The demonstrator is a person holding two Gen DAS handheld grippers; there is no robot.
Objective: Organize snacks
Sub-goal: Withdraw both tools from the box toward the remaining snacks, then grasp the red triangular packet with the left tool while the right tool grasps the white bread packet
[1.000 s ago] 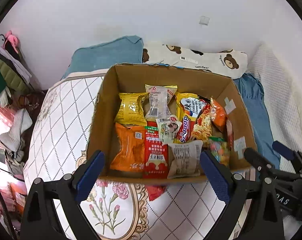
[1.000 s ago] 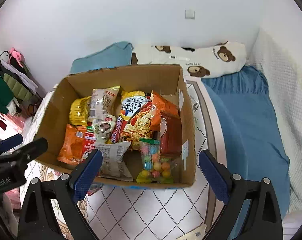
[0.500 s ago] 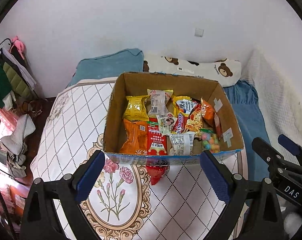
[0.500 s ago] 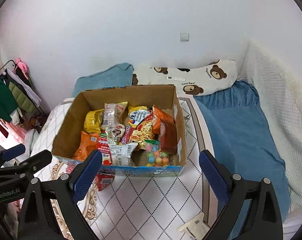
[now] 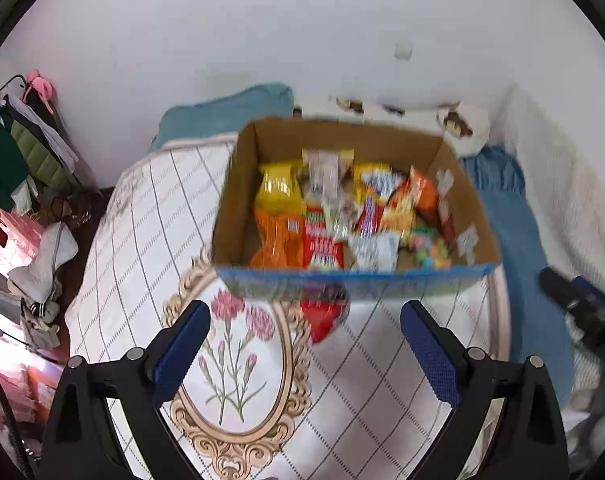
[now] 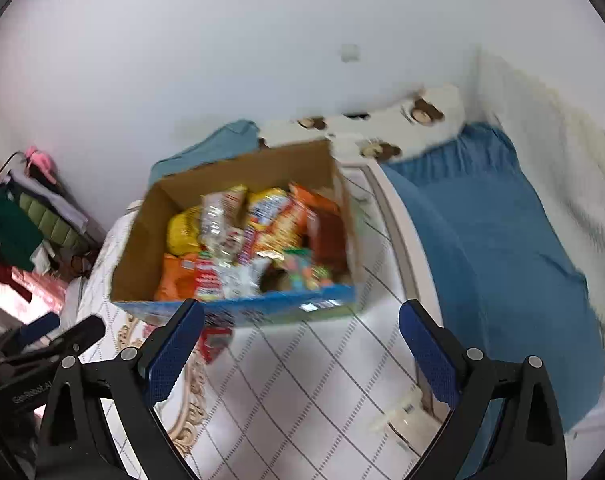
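Note:
An open cardboard box (image 5: pixel 238 184) stands on a quilted bed cover and holds several snack packets (image 5: pixel 342 216) in yellow, orange and red. It also shows in the right wrist view (image 6: pixel 142 248). A red packet (image 5: pixel 322 316) lies on the cover, partly under the box's front edge, and shows in the right wrist view (image 6: pixel 214 342). My left gripper (image 5: pixel 304 354) is open and empty, held back from the box front. My right gripper (image 6: pixel 300 350) is open and empty, in front of the box's right corner. Both views are blurred.
The white quilted cover with a floral oval (image 5: pixel 238 364) spreads in front of the box. A blue sheet (image 6: pixel 502 256) lies to the right, a bear-print pillow (image 6: pixel 382 128) and a teal pillow (image 5: pixel 230 108) behind. Clothes (image 5: pixel 18 160) hang at the left. A small white item (image 6: pixel 394 416) lies on the cover.
Both grippers have pulled back and up from the box, so it looks smaller and farther. The red packet under the box front has come into view. Both jaws stay open.

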